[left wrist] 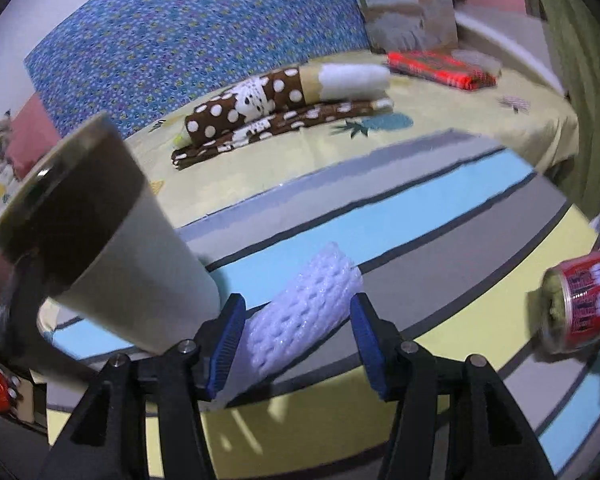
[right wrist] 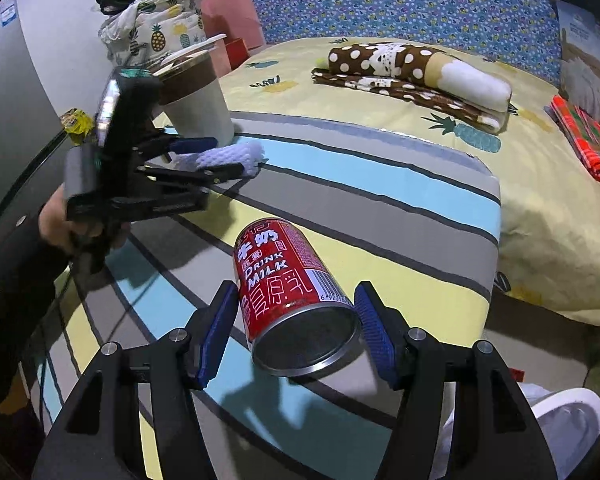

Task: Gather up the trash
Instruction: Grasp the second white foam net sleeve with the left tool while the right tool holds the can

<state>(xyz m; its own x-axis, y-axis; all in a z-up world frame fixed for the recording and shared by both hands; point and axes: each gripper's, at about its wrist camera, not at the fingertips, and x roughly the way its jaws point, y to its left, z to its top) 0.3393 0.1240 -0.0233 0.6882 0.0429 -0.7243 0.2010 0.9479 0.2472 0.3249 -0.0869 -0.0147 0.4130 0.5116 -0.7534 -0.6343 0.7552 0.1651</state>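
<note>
Trash first: red milk can (right wrist: 296,300), white lettering "DRINK MILK", barcode on the side, silver open end facing my camera, lying tilted between the fingers of my right tool (right wrist: 298,330). Blue pads (right wrist: 216,334) spread to either side of the can; whether they touch it, cannot tell. Can sits over the striped cover (right wrist: 380,208), bands of grey, light blue, yellow.

Second piece: white foam net sleeve (left wrist: 300,320), tube shape, mesh texture, lying on the same striped cover between the fingers of my left tool (left wrist: 298,344). Left blue pad against the sleeve, right pad close beside it; real pinch or not, cannot tell. From the right wrist view my left hand (right wrist: 60,220) grips the handle from the left, tool pointing across the cover, fingers around the sleeve.

Just beside the sleeve, left: tall bin (left wrist: 112,240), white body, brown upper band, pale rim, tilted in the left wrist view. Inside not visible.

Farther: bed sheet (right wrist: 540,208), yellow, pineapple print. On it a brown polka-dot rolled blanket (right wrist: 400,68) over folded matching cloth, and red plaid fabric (right wrist: 584,140) at the right. Blue patterned headboard (left wrist: 204,28) behind.
</note>
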